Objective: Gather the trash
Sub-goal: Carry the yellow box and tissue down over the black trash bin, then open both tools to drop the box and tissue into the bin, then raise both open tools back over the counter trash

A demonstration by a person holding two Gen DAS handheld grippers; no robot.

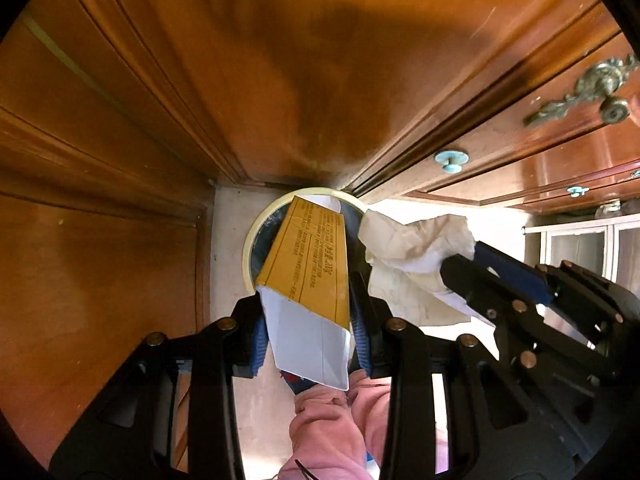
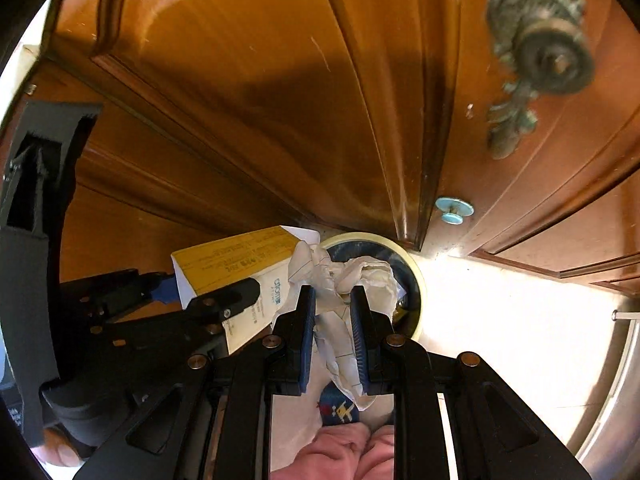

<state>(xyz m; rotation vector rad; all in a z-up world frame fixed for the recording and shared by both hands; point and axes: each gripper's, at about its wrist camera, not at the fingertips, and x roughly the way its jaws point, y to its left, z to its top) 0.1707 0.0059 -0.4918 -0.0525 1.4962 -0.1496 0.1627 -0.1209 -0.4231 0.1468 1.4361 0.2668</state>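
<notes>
Left gripper (image 1: 308,320) pointing down, jaws partly apart and clamped on a yellow-and-white carton (image 1: 308,268); carton's far end sits over the mouth of the round bin (image 1: 256,232). Right gripper (image 2: 332,320) jaws squeezed nearly together on crumpled white paper (image 2: 360,276), the wad hanging over the bin (image 2: 416,276) opening, just beside the carton (image 2: 224,268). Bin has a pale rim and dark inside, stands on the light floor (image 2: 500,312) right against the base of the wooden cabinet (image 1: 300,60). Ornate metal handle (image 2: 536,52) and 1 small blue knob (image 2: 454,208) on the cabinet doors. Pink trouser legs (image 1: 332,432) below the grippers.
</notes>
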